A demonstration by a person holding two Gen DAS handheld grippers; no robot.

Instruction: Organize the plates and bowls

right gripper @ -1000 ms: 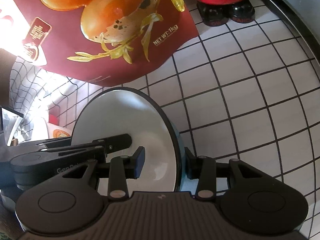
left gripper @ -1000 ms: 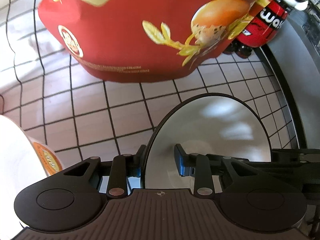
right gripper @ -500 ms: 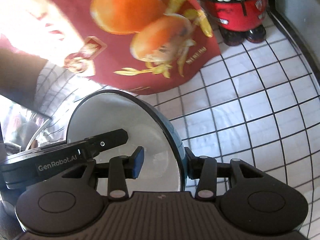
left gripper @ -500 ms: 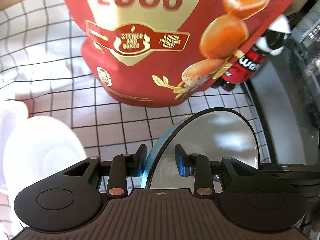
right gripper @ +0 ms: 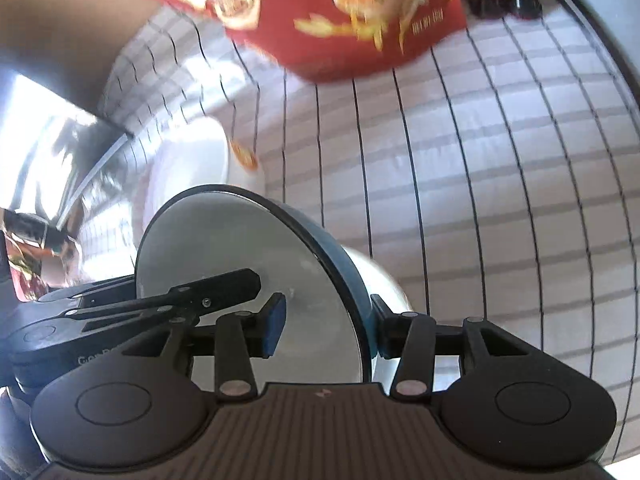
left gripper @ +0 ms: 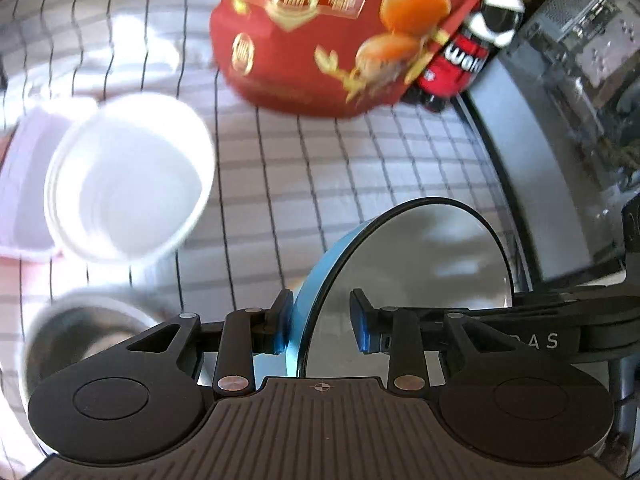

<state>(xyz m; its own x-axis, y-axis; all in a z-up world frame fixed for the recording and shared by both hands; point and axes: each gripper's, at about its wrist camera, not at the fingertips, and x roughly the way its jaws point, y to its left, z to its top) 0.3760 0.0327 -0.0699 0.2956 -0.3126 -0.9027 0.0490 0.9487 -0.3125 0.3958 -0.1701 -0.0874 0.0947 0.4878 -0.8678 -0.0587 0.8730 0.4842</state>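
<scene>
Biggest change vs a sec earlier: both views had pulled back from the red egg bag [left gripper: 320, 40] at the far edge of the bench [left gripper: 280, 184]; more of the checked cloth showed, so the blue bowl [left gripper: 404, 280] looked lifted clear; judged mid-carry, prob. headed for a stack. New in the left view: white bowl [left gripper: 128, 180] toward the bench's left side, w/ a metal bowl [left gripper: 88, 332] nearer the front-left corner; both blurred. Red figurine [left gripper: 476, 52] sat just right of the bag. Blue bowl hung tilted between both tools; left gripper [left gripper: 322, 318] jaws straddled its rim, outer pad touching the blue wall, inner pad apparently off the white inside; right gripper [right gripper: 328, 326] jaws had just been opening, rim between them, inner pad clear.
</scene>
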